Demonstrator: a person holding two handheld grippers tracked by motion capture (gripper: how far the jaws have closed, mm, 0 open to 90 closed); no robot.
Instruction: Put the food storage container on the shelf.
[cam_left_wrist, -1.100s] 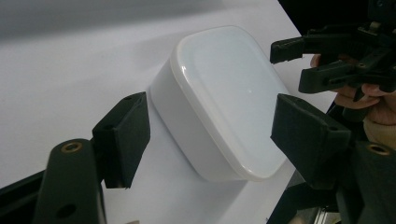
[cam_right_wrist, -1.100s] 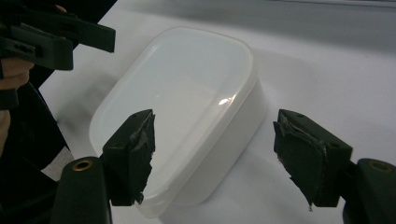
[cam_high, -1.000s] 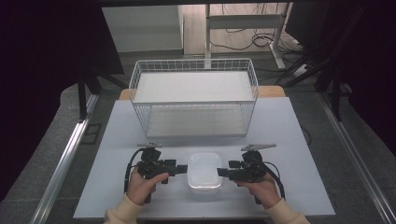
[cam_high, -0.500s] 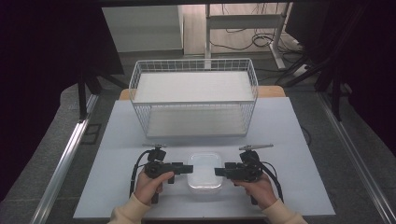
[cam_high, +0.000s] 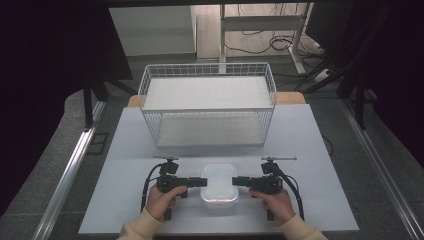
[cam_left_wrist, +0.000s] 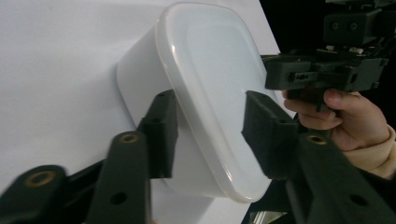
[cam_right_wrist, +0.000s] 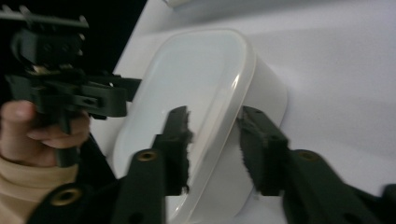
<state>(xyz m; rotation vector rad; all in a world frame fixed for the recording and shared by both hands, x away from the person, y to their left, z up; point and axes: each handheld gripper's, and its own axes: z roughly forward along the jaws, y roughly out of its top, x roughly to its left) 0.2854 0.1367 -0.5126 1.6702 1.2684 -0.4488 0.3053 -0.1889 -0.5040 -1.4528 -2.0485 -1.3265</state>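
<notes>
A white lidded plastic container lies on the table near its front edge. My left gripper reaches its left end and my right gripper its right end, both level and pointing inward. In the left gripper view the jaws straddle the container's rim, one pad by the wall and one over the lid. The right gripper's jaws straddle the opposite rim the same way. Both pairs of jaws have just been closing, with the rim between them and slivers of gap still showing.
A white wire basket with a pale board on top stands behind the container at mid table. The white table top lies bare to the left and right of the hands. Metal rails run along both sides of the table.
Both grippers' jaws have narrowed around the container's ends. The hands have stayed almost in place and the container has not moved.
</notes>
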